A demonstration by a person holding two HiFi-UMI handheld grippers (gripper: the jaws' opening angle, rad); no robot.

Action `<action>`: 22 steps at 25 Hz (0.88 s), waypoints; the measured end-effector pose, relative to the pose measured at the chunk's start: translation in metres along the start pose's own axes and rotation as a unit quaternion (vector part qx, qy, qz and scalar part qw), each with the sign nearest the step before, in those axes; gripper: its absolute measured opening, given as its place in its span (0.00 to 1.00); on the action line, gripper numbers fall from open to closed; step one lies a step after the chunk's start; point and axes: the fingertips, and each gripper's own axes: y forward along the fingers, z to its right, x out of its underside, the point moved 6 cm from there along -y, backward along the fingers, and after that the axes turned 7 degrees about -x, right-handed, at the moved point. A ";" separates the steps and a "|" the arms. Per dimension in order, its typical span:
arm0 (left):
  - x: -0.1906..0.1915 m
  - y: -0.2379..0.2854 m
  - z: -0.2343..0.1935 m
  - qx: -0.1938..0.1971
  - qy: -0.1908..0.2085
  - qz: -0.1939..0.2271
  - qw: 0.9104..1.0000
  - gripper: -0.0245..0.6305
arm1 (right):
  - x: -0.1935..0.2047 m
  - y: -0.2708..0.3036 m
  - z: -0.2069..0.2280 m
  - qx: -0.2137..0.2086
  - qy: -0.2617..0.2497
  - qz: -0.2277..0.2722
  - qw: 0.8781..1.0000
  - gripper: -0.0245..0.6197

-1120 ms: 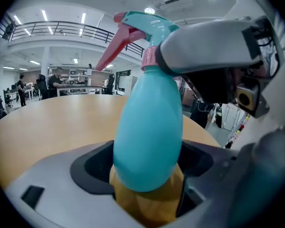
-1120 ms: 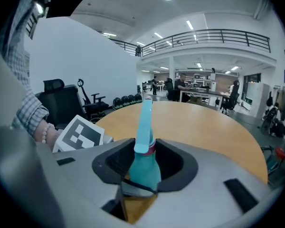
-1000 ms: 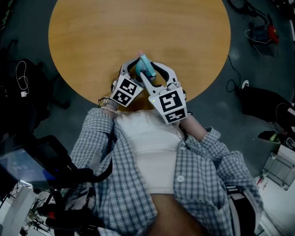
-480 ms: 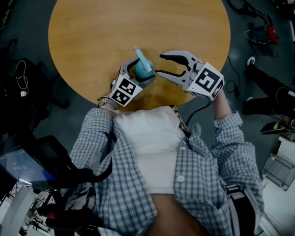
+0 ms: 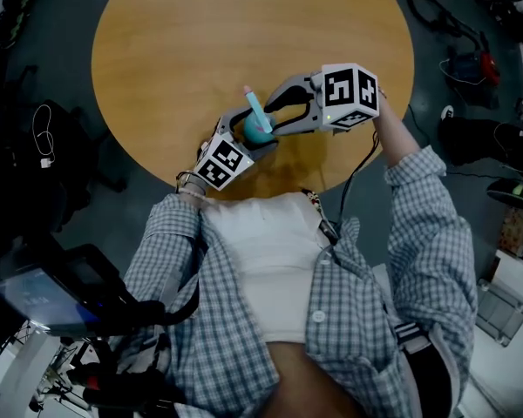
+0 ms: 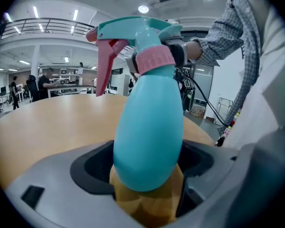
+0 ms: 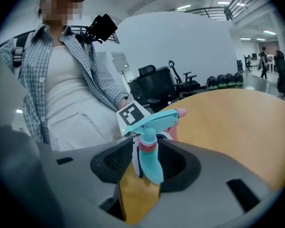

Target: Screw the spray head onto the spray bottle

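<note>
From the head view: looks steeply down on a round wooden tabletop (image 5: 244, 42) and a person in a checked shirt (image 5: 200, 259) at its near edge. Finds the teal spray bottle (image 5: 260, 130) close to that edge, clamped by its body in the left gripper (image 5: 251, 134). Has the right gripper (image 5: 271, 120) reaching in from the right at the height of the spray head (image 5: 254, 107), one jaw on each side of the bottle's top, marker cube (image 5: 349, 89) turned up toward the camera.

In the left gripper view: fills the middle with the bottle, roughly upright, belly squeezed between both pads, a firm hold with jaws spread wide round the fat body. Shows the spray head seated on the neck, pink collar (image 6: 154, 58) under it, pink trigger (image 6: 104, 65) hanging toward the left. Cannot tell whether the base rests on the tabletop or hangs just above it. Catches grey parts of the right gripper right behind the collar, on either side.

In the right gripper view: frames the collar and neck between the two jaws, partly open and just now closing in. Leaves a thin gap beside the collar — no press on it yet, nothing gripped. Shows the left gripper's marker cube (image 7: 131, 117) just behind the bottle, the person's white top (image 7: 80, 103) beyond.
</note>
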 end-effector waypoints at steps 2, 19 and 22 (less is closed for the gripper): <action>-0.001 -0.001 0.000 0.001 0.001 0.000 1.000 0.66 | -0.004 0.005 0.002 -0.022 0.008 0.014 1.000 0.28; -0.010 -0.005 0.002 0.001 -0.001 0.002 1.000 0.66 | 0.010 0.017 -0.035 0.256 -0.077 0.137 0.954 0.22; -0.010 -0.005 0.001 -0.006 -0.006 0.002 1.000 0.66 | 0.012 0.025 -0.043 0.357 -0.068 0.158 0.918 0.22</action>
